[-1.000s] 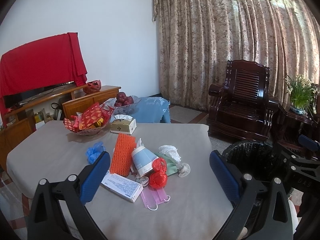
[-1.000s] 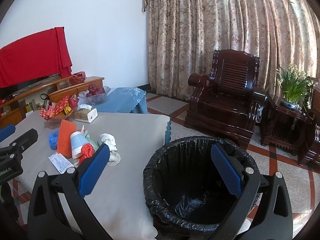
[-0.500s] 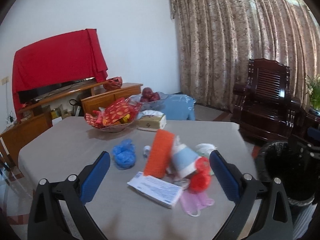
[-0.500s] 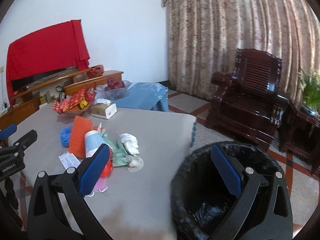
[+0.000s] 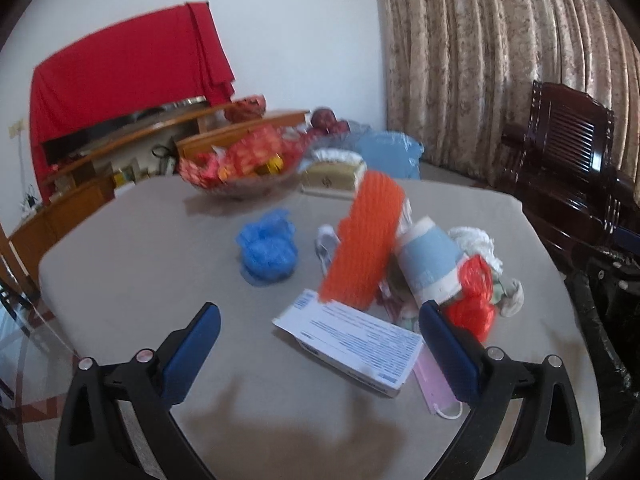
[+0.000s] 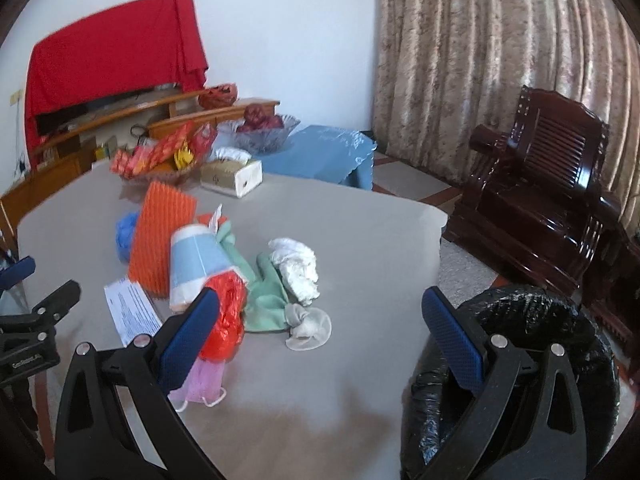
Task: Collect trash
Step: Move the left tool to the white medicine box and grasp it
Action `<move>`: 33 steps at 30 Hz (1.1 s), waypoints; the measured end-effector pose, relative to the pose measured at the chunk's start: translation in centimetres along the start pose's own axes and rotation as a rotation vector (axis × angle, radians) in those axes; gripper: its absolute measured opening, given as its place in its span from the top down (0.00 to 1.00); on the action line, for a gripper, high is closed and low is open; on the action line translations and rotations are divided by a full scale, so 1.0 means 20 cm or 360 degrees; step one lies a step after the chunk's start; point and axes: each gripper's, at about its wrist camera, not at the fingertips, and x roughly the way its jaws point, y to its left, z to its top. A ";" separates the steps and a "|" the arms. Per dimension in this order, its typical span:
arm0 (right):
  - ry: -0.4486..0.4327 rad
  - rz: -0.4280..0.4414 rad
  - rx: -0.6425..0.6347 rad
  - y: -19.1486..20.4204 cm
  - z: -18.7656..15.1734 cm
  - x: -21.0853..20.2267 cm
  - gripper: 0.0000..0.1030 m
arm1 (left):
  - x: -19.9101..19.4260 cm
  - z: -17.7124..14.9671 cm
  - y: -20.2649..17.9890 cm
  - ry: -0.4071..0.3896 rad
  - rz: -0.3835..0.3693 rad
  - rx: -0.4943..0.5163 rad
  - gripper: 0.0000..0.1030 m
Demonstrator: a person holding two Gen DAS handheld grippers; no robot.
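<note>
Now | both claws spread, empty | trash pile (image 5: 384,276) ahead of left claw (image 5: 320,320)

Daylight enters through the curtain (image 5: 500,60), which glows at its upper right; the room is evenly bright. Below the pile of trash (image 5: 380,264), soft dark shadows lie on the table (image 5: 140,248). The left wrist view is motion-blurred throughout; the right wrist view is sharper. Both show fisheye bending and black vignetting at the corners.
</note>
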 end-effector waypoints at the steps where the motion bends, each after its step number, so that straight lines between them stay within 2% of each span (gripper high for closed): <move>1: 0.0011 -0.0003 -0.0010 0.00 0.00 0.03 0.05 | 0.04 -0.01 -0.02 0.0030 -0.0016 -0.0005 0.06; 7: 0.0071 -0.0020 0.0004 -0.02 -0.01 0.12 0.05 | 0.21 -0.06 -0.12 0.0168 -0.0081 0.0003 0.06; 17: 0.0114 -0.0007 0.0009 0.01 -0.01 0.20 0.05 | 0.33 -0.17 -0.16 0.0352 -0.0081 0.0024 0.06; 20: 0.0119 -0.0003 -0.0013 0.03 -0.01 0.21 0.05 | 0.36 -0.20 -0.16 0.0379 -0.0052 0.0048 0.06; 24: 0.0128 0.0001 -0.0022 0.05 -0.02 0.22 0.05 | 0.39 -0.21 -0.09 0.0417 0.0014 -0.0007 0.06; 29: 0.0149 0.0024 -0.0024 0.08 -0.05 0.23 0.05 | 0.38 -0.21 0.07 0.0432 0.0163 -0.0067 0.06; 33: 0.0159 0.0045 -0.0024 0.10 -0.06 0.24 0.05 | 0.37 -0.21 0.19 0.0444 0.0218 -0.0163 0.06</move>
